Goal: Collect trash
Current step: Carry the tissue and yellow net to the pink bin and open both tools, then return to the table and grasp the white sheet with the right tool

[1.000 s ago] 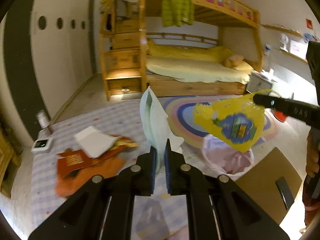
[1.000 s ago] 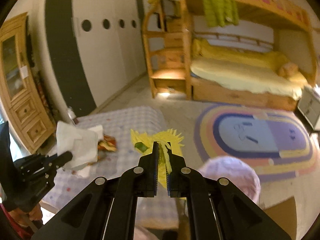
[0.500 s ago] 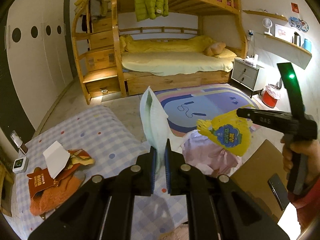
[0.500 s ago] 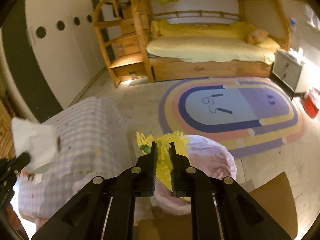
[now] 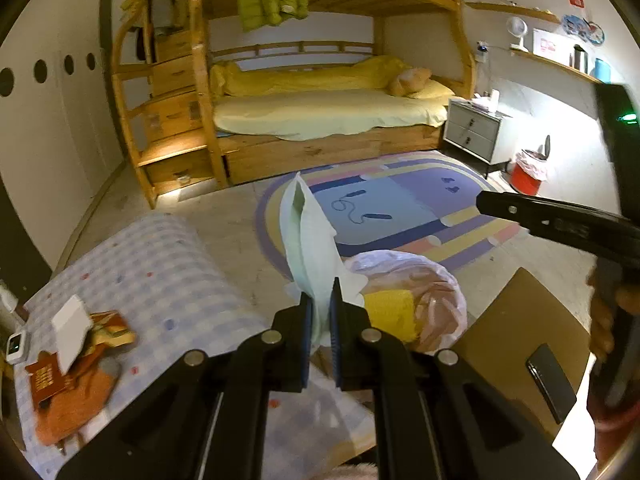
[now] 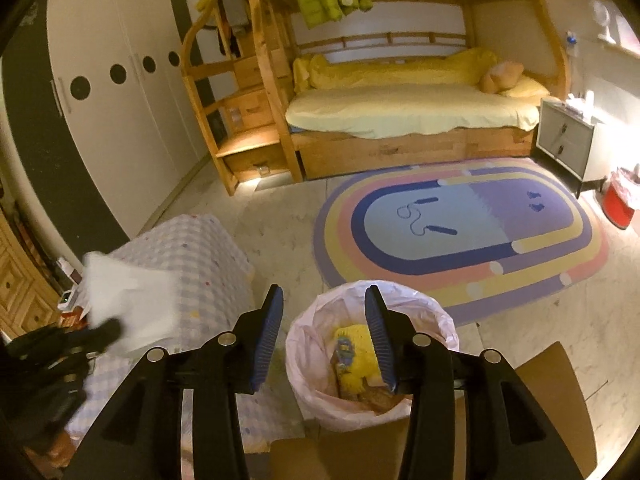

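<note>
My left gripper (image 5: pixel 319 312) is shut on a white tissue (image 5: pixel 310 240) that stands up between its fingers, just left of the trash bin. The tissue also shows in the right wrist view (image 6: pixel 128 300). My right gripper (image 6: pixel 324 332) is open and empty above the bin (image 6: pixel 316 384), which has a pink liner. A yellow snack wrapper (image 6: pixel 354 344) lies inside the bin and shows there in the left wrist view (image 5: pixel 390 314). More trash (image 5: pixel 76 344), a white paper on orange and red wrappers, lies on the checkered table (image 5: pixel 160 280).
A small white device (image 5: pixel 16 346) sits at the table's left edge. A cardboard sheet (image 5: pixel 516 328) with a phone (image 5: pixel 550 380) on it lies right of the bin. A striped rug (image 6: pixel 460 232), a bunk bed and a red bin (image 6: pixel 620 204) lie beyond.
My right gripper opened and let the yellow wrapper drop into the bin. My left gripper moved right toward the bin, still holding the tissue.
</note>
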Available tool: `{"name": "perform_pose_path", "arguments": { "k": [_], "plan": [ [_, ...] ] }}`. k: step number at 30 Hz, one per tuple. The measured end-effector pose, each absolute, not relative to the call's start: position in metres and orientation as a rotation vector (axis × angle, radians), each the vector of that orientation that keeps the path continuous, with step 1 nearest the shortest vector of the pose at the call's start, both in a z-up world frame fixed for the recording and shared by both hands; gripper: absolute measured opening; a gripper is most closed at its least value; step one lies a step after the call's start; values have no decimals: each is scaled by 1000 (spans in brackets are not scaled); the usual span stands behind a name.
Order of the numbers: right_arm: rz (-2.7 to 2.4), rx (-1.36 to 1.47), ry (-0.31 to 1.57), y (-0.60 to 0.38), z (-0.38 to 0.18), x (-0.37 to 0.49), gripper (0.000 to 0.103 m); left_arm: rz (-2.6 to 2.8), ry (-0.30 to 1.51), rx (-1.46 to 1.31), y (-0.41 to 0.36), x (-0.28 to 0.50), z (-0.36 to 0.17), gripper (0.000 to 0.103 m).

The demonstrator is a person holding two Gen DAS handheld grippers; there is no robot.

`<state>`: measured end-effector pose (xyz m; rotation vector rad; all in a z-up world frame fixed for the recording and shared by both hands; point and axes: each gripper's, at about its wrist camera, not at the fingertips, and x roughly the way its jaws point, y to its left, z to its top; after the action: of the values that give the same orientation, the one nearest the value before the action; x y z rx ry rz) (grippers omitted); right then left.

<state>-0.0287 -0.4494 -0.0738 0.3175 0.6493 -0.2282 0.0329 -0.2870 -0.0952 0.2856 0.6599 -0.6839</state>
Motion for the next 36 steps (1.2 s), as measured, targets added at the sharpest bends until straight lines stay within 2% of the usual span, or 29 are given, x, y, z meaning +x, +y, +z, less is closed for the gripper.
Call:
{"name": "perform_pose_path", "arguments": {
  "k": [12, 14, 15, 16, 18, 25, 36],
  "plan": [
    [-318, 364, 589, -480, -65, -62, 44, -795, 650, 390, -385, 42, -121, 7],
    [-338, 380, 584, -489, -67, -64, 44, -802, 657, 399, -395, 46, -124, 11],
    [-342, 384, 583, -491, -67, -64, 44, -803, 665, 405, -401, 48, -127, 21],
    [-348, 389, 583, -494, -68, -64, 44, -799, 668, 407, -406, 51, -128, 40],
    [-358, 400, 583, -498, -71, -64, 45, -776, 664, 403, -410, 57, -129, 61],
    [-347, 395, 580, -488, -66, -63, 46, -694, 682, 352, -367, 66, -118, 62],
    [-184, 351, 551, -417, -39, -54, 47, -528, 682, 246, -229, 41, -80, 70]
  ]
}}
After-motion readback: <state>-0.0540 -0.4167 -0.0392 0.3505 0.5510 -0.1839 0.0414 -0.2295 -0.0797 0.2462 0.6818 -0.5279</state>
